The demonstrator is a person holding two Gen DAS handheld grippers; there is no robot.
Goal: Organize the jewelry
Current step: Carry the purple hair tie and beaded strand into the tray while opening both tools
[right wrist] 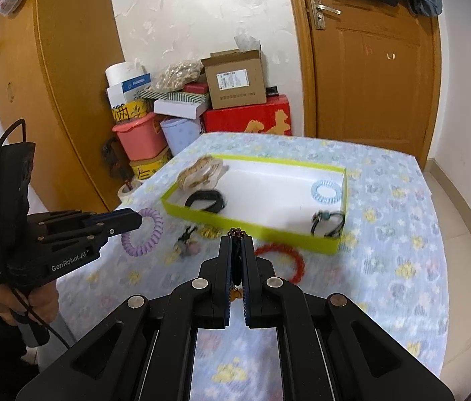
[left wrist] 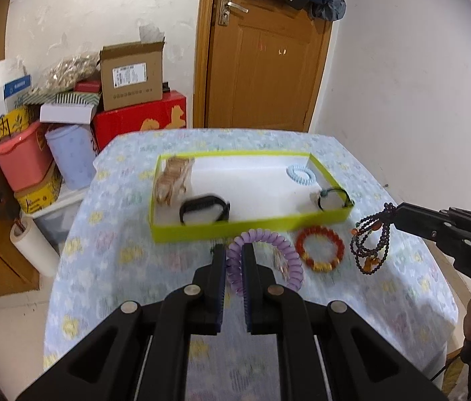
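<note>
My left gripper (left wrist: 234, 250) is shut on a purple spiral hair tie (left wrist: 269, 260), held above the table; both also show in the right wrist view, the gripper (right wrist: 136, 222) and the tie (right wrist: 143, 234). My right gripper (right wrist: 237, 239) is shut on a dark beaded necklace (right wrist: 236, 260), which hangs from its fingertips in the left wrist view (left wrist: 372, 240). A green-walled tray (left wrist: 222, 230) holds a black band (left wrist: 203, 209), a beige bracelet pile (left wrist: 173, 180), a light blue spiral tie (left wrist: 300, 173) and a black cord bracelet (left wrist: 332, 197). A red bead bracelet (left wrist: 319, 248) lies in front of the tray.
The table has a blue floral cloth (right wrist: 386, 234). Small trinkets (right wrist: 188, 242) lie on it near the tray's front wall. Boxes and bins (left wrist: 68, 127) are stacked left of the table. A wooden door (left wrist: 262, 53) stands behind.
</note>
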